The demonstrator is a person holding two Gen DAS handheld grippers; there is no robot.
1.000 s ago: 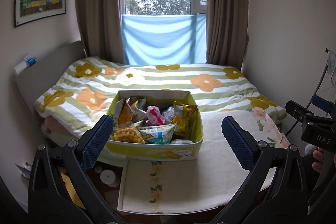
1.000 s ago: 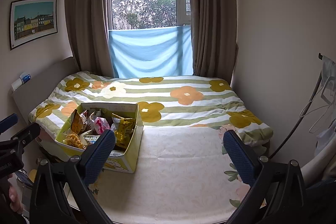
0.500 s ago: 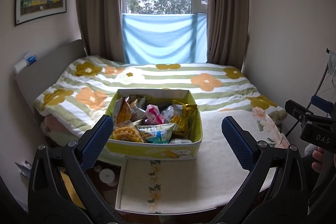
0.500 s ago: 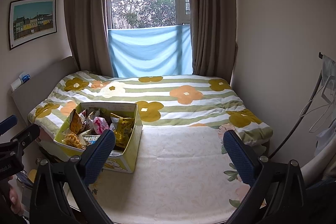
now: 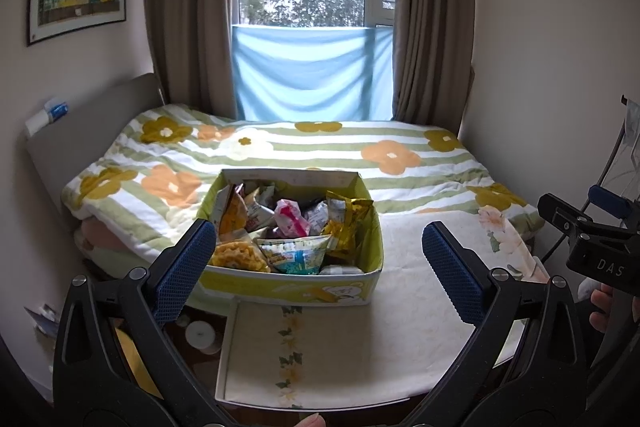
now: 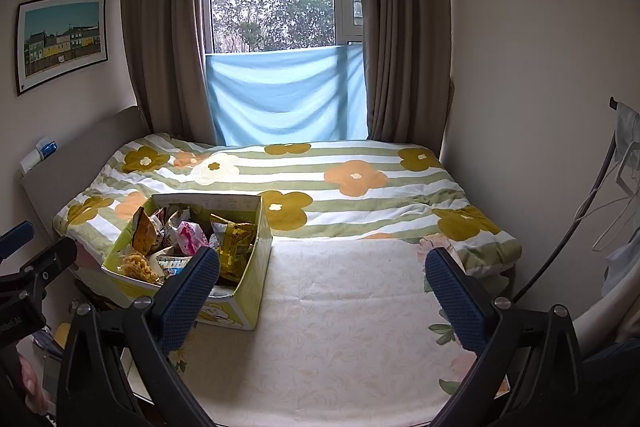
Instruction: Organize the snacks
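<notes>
**Operator:** Currently, what is the tool status?

**Technician:** Left gripper [image 5: 316, 259] has its fingers spread wide with nothing between them. Right gripper [image 6: 320, 287] is likewise spread and empty. Both hang above the near end of the bed, apart from all objects.

**Operator:** Location of the work item?

**Technician:** Snacks [image 5: 288, 227] sit heaped in the yellow-green box [image 5: 288, 285]. That box rests on the cream mat [image 6: 340, 315], toward its left side, just in front of the floral quilt [image 6: 360, 179]. In the left wrist view, the box's left near corner appears close to the bed edge; whether it overhangs cannot be confirmed.

**Operator:** Failure modes from this state?

**Technician:** Three are judged likely.
1. The packets overlap loosely. Closing on one may pinch a neighbour and drag it out, or crush the contents of a chip bag [image 5: 236, 255].
2. The box is light cardboard on soft bedding. A sideways push from a finger may slide or tip it toward the left edge and the floor.
3. The gold packet [image 6: 236, 239] leans on the right wall and may fall out if the wall is bumped.
</notes>
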